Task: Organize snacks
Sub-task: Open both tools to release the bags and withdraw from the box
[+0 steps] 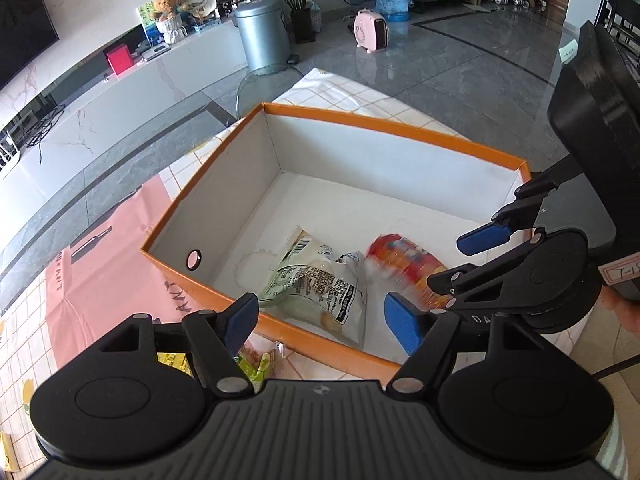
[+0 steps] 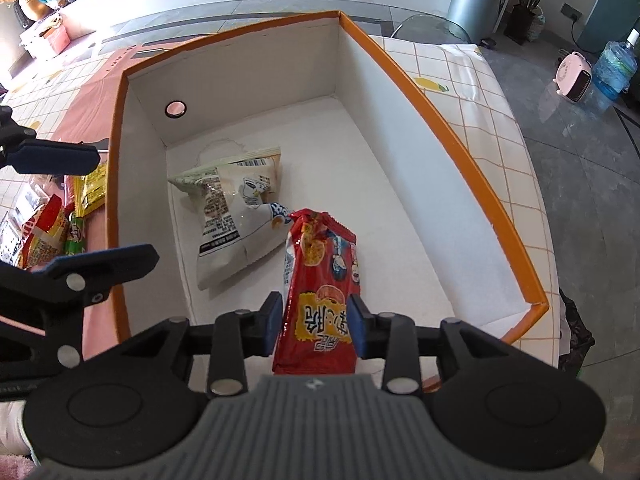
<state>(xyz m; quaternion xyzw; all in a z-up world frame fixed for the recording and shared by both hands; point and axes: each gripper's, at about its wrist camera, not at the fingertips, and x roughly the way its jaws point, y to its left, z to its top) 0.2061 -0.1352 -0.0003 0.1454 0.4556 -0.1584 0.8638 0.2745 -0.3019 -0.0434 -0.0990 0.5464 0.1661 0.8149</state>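
Note:
An orange box (image 1: 384, 124) (image 2: 440, 120) with a white inside stands open on the table. A white snack packet (image 1: 320, 288) (image 2: 232, 216) lies flat on its floor. Beside it a red snack packet (image 2: 320, 280) stands on end between the pads of my right gripper (image 2: 316, 316), unpinched, with the jaws slightly apart. In the left wrist view the red packet (image 1: 404, 264) is blurred under the right gripper (image 1: 440, 280). My left gripper (image 1: 322, 316) (image 2: 76, 208) hangs wide open and holds nothing, over the box's near left wall.
Several loose snack packets (image 2: 52, 224) (image 1: 252, 364) lie on the table outside the box's left wall. A pink sheet (image 1: 100, 260) covers part of the checked tablecloth (image 2: 480, 92). Beyond the table edge are grey floor and a metal bin (image 1: 264, 36).

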